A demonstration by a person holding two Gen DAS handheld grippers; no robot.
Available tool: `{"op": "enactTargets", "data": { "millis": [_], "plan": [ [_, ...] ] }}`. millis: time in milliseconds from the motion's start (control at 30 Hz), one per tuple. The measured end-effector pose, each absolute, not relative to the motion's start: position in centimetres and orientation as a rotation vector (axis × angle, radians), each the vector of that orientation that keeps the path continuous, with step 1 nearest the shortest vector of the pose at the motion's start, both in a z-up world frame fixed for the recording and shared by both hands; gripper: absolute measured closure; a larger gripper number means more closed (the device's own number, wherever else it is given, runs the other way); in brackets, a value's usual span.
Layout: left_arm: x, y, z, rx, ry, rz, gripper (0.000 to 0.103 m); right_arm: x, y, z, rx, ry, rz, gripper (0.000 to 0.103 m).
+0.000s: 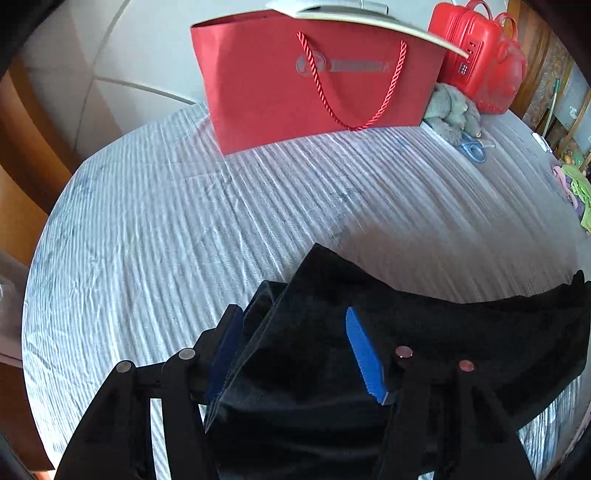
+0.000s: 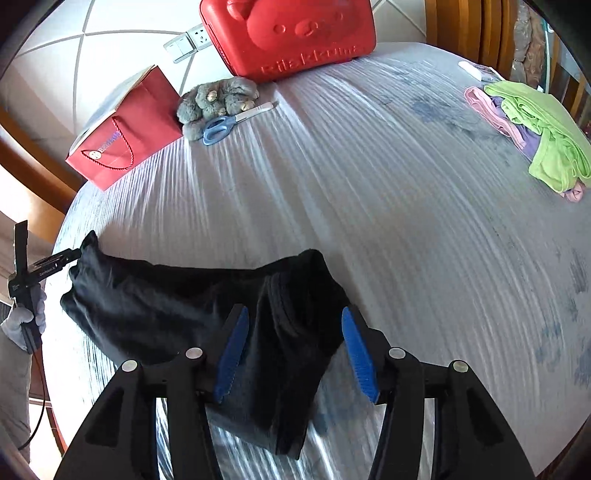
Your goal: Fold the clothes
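Black garment (image 2: pixel 207 295) is the thing being worked on, lying on the bed (image 2: pixel 369 221) right at the near edge, stretched sideways between the two tongs. In the right wrist view the right tongs (image 2: pixel 291 350) are spread wide, blue pads either side of the garment's right end, which looks like a ribbed waistband or hem bunched up; the fabric sits in the gap, not pinched as far as I can see. The left wrist view shows the left tongs (image 1: pixel 295 350) spread too, with a folded edge of the black cloth running up between the pads and touching the left one. From the right camera you can also see the left tongs out at the garment's far left corner, with a white-gloved hand (image 2: pixel 22 321) on the handle, though it's too small there to tell about the grip.

Further back, a red paper gift bag (image 1: pixel 314 81) with rope handles stands on the bed; it has a round logo and silver text but it's too blurry to read. Next to it sit a grey plush toy (image 2: pixel 218 99) and blue-handled scissors (image 2: pixel 221 127). Behind those is a red suitcase (image 2: pixel 291 33) with an embossed bear face and raised lettering that looks like "Rilakkuma". A pile of green, pink and purple clothes (image 2: pixel 539 133) sits at the far right.
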State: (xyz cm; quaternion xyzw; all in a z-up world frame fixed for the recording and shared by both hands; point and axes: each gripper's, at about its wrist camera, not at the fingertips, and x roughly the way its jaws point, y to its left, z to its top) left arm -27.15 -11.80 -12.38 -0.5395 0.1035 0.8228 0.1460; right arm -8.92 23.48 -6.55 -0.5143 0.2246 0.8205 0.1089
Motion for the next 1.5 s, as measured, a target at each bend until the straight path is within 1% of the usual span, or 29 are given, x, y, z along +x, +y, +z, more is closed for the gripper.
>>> {"op": "enactTargets", "data": {
  "millis": [33,67,100,133,167,233,267,300,367,400,433,467,533,567,600,667,733,833,900,933,1067,1233,1333,1433,1500],
  "plan": [
    [-27.3,-11.5,-12.8,-1.563,0.304,2.369,0.055,-9.5,23.5,-7.0,-1.532,0.670,2.413,0.051],
    [-27.3,-11.5,-13.1,-1.570,0.323,2.392,0.095,-9.9,23.4,-7.4,-1.564,0.650,2.405,0.063],
    [-27.3,-11.5,-13.3,-1.577,0.345,2.419,0.096,-10.4,23.4,-7.8,-1.596,0.629,2.396,0.097],
    [-27.4,-11.5,-13.4,-1.582,0.337,2.430,0.096,-10.9,23.4,-8.2,-1.628,0.609,2.387,0.099],
    [-27.4,-11.6,-13.4,-1.587,0.323,2.436,0.096,-11.4,23.4,-8.7,-1.652,0.591,2.377,0.099],
    [-27.5,-11.9,-13.5,-1.595,0.294,2.448,0.096,-11.8,24.2,-9.3,-1.600,0.590,2.349,0.098],
    [-27.5,-11.9,-13.5,-1.598,0.289,2.456,0.095,-12.1,24.6,-10.1,-1.581,0.613,2.329,0.094],
    [-27.5,-11.9,-13.5,-1.601,0.285,2.463,0.094,-12.3,25.0,-10.8,-1.563,0.631,2.312,0.088],
    [-27.5,-12.3,-13.4,-1.615,0.274,2.476,0.082,-12.5,24.7,-11.1,-1.546,0.590,2.324,0.086],
    [-27.5,-12.5,-13.3,-1.623,0.268,2.482,0.076,-12.4,24.5,-10.8,-1.556,0.568,2.325,0.082],
    [-27.4,-12.8,-13.1,-1.633,0.260,2.484,0.065,-12.3,24.4,-10.4,-1.563,0.548,2.328,0.079],
    [-27.0,-13.1,-12.5,-1.627,0.250,2.492,0.064,-11.8,24.3,-9.5,-1.548,0.547,2.340,0.075],
    [-25.5,-13.5,-10.9,-1.584,0.237,2.519,0.062,-10.5,24.2,-7.3,-1.485,0.540,2.400,0.074],
    [-24.4,-13.4,-10.1,-1.563,0.226,2.527,0.058,-9.9,24.0,-6.5,-1.475,0.521,2.422,0.073],
    [-23.3,-13.4,-9.3,-1.541,0.214,2.534,0.056,-9.3,23.7,-5.7,-1.465,0.502,2.445,0.069],
    [-20.6,-12.7,-8.0,-1.497,0.185,2.538,0.050,-8.2,23.2,-4.5,-1.469,0.456,2.484,0.065],
    [-17.7,-11.6,-7.3,-1.478,0.146,2.528,0.049,-7.7,22.8,-4.2,-1.493,0.426,2.504,0.065],
    [-13.2,-8.9,-7.3,-1.488,0.073,2.514,0.048,-7.2,23.1,-4.4,-1.530,0.433,2.558,0.063],
    [-10.4,-6.7,-7.6,-1.516,0.016,2.518,0.048,-7.2,23.7,-5.1,-1.570,0.440,2.601,0.059],
    [-9.0,-5.5,-7.8,-1.528,-0.016,2.520,0.048,-7.3,23.9,-5.4,-1.593,0.434,2.626,0.059],
    [-4.7,0.9,-8.6,-1.564,-0.125,2.592,0.047,-8.0,25.4,-6.9,-1.702,0.339,2.773,0.059],
    [-1.3,9.4,-9.9,-1.646,-0.301,2.666,0.047,-9.0,27.4,-8.6,-1.886,0.173,2.973,0.059],
    [0.0,13.9,-10.8,-1.712,-0.322,2.686,0.047,-9.4,27.8,-8.8,-1.958,0.088,3.024,0.059],
    [0.9,16.5,-11.5,-1.757,-0.420,2.708,0.047,-10.0,28.1,-9.0,-2.029,0.014,3.069,0.059],
    [1.2,17.5,-12.0,-1.781,-0.428,2.755,0.047,-10.6,28.1,-9.3,-2.053,-0.006,3.087,0.059]
  ]
}}
